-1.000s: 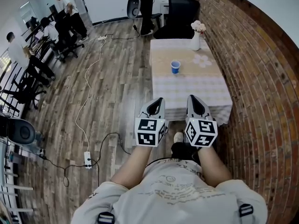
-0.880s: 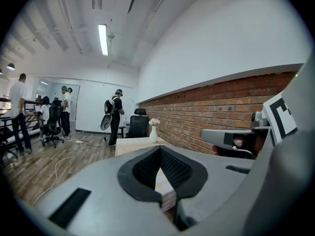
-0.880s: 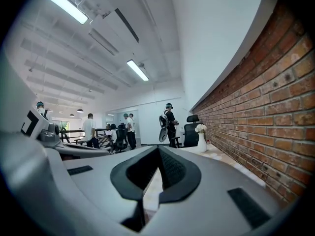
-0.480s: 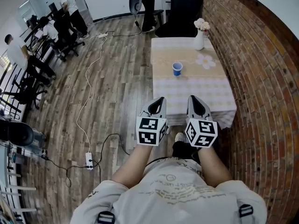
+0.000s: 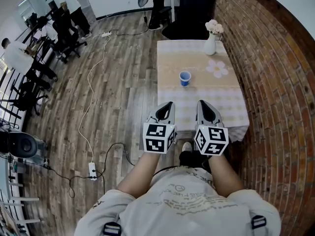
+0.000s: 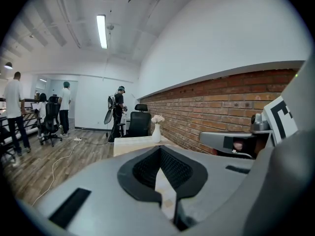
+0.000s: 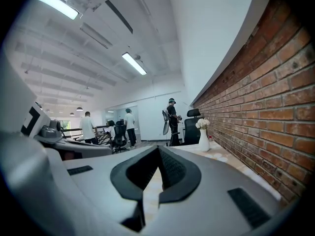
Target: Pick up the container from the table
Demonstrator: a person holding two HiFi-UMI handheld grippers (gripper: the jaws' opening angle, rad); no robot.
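A small blue cup [image 5: 185, 77], the container, stands upright near the middle of a low table [image 5: 224, 100] with a pale checked cloth. Both grippers hover side by side at the table's near edge, well short of the cup. My left gripper [image 5: 169, 105] has its jaws together with nothing between them, tips meeting in the left gripper view [image 6: 159, 150]. My right gripper [image 5: 203, 103] is likewise shut and empty, as the right gripper view [image 7: 158, 150] shows. The cup is hidden behind the jaws in both gripper views.
A white vase of flowers [image 5: 210, 42] stands at the table's far right, with a flower mat [image 5: 216, 68] beside it. A brick wall [image 5: 275, 82] runs along the right. A black office chair [image 5: 189, 14] sits beyond the table. Cables and a power strip [image 5: 92, 169] lie on the wooden floor at left, people stand far left.
The table and cup have shifted nearer in the head view as the person stepped forward. Both grippers keep their shut pose side by side.
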